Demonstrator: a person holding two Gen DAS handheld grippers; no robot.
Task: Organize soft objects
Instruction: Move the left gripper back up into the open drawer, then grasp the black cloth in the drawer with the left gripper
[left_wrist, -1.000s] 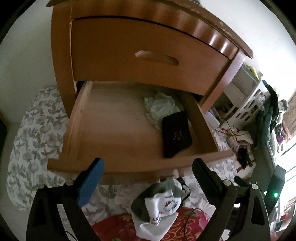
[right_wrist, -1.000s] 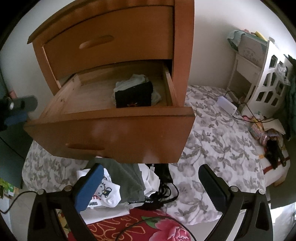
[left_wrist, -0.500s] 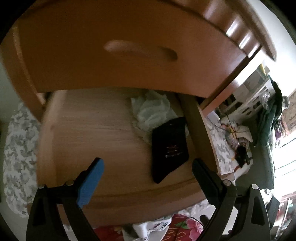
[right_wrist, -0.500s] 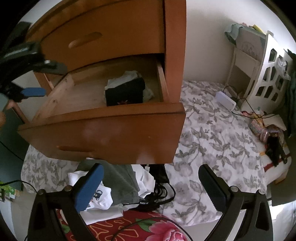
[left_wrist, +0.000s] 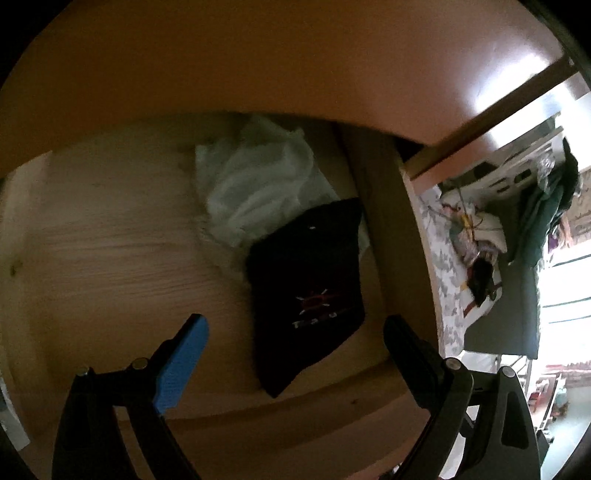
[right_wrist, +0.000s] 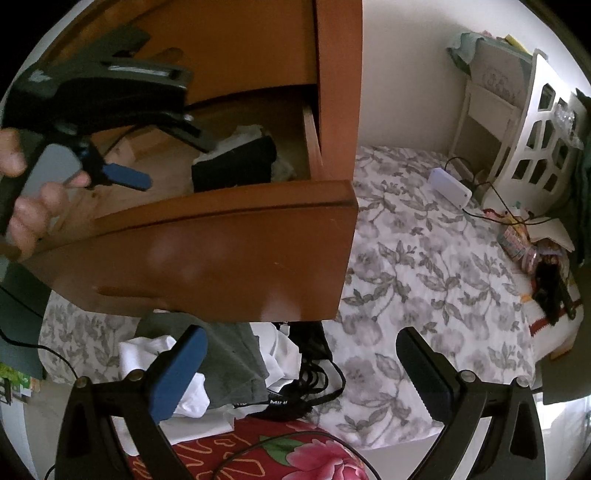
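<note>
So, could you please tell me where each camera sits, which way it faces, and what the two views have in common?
Left wrist: on the left hand-held gripper, inside the open drawer, looking down at the black garment on the pale cloth; both fingers show, open.
Right wrist: on the right hand-held gripper, outside, facing the drawer front above the clothes pile; its open fingers and the person's left hand show.
Shared: drawer, black garment, pale cloth.

I see black folded cloth (left_wrist: 310, 291) w/ red-white logo lying flat in open drawer (left_wrist: 110, 251), right side, overlapping crumpled pale-green cloth (left_wrist: 258, 184) behind it. More clothes (right_wrist: 221, 365) heaped below drawer front.
</note>
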